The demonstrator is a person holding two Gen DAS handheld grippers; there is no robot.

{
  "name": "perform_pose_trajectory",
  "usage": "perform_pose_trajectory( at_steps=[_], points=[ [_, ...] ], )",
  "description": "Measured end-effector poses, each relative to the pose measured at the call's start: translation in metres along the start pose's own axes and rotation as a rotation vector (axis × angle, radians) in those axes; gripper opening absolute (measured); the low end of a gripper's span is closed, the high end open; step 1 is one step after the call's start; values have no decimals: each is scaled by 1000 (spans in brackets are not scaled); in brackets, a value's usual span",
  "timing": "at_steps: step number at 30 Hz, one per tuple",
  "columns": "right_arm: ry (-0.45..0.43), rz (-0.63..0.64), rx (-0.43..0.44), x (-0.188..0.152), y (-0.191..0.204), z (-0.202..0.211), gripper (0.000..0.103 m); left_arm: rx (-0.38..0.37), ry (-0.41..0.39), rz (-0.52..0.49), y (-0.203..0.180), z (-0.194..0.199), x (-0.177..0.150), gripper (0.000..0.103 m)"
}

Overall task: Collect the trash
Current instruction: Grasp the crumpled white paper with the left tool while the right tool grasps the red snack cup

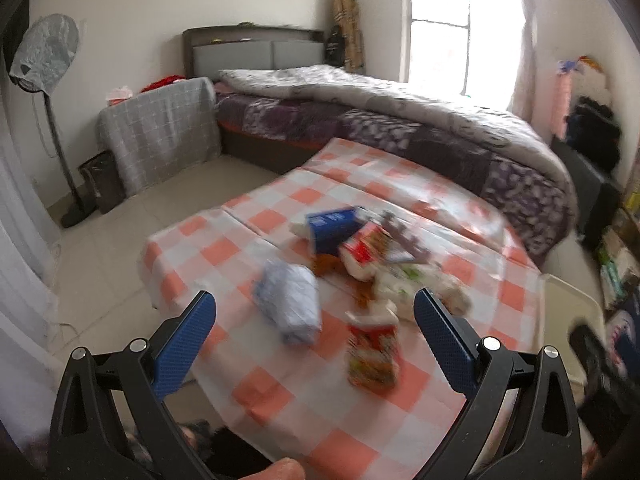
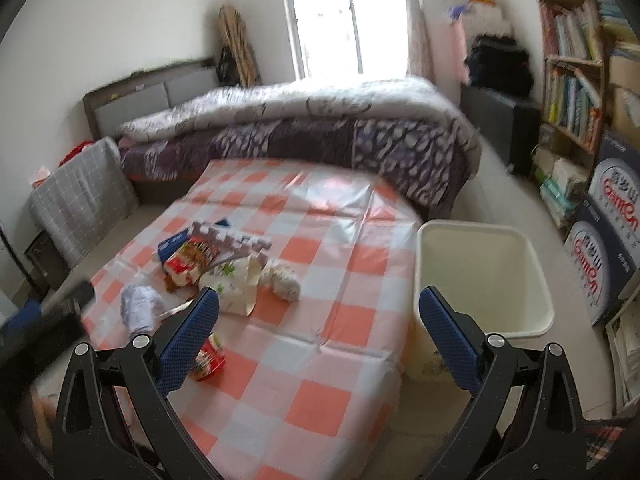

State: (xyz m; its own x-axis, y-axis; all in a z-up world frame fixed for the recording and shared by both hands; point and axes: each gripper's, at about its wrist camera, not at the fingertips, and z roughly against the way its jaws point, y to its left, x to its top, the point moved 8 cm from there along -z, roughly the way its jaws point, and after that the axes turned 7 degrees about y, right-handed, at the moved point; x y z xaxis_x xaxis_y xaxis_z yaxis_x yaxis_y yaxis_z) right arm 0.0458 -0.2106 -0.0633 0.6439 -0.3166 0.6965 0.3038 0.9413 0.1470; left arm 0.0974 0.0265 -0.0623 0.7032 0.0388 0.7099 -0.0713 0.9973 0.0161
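Observation:
A heap of trash lies on the orange-and-white checked table. It holds a blue carton, a red snack wrapper, a crumpled white-blue bag, a red-green packet, a white printed bag and a white wad. My left gripper is open and empty above the crumpled bag and packet. My right gripper is open and empty over the table's right part. A cream bin stands at the table's right edge.
A bed with a grey quilt lies behind the table. A fan and a covered stand are at the left. A bookshelf and stacked boxes line the right wall.

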Motion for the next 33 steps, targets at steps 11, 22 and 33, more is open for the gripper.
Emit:
perform_pose_trajectory(
  at_steps=[11, 22, 33],
  points=[
    [382, 248, 156, -10, 64, -54, 96, 10, 499, -43, 48, -127, 11, 96],
    [442, 406, 262, -53, 118, -108, 96, -154, 775, 133, 33, -186, -11, 96],
    [483, 378, 272, -53, 154, -158, 81, -148, 822, 85, 36, -204, -16, 63]
  ],
)
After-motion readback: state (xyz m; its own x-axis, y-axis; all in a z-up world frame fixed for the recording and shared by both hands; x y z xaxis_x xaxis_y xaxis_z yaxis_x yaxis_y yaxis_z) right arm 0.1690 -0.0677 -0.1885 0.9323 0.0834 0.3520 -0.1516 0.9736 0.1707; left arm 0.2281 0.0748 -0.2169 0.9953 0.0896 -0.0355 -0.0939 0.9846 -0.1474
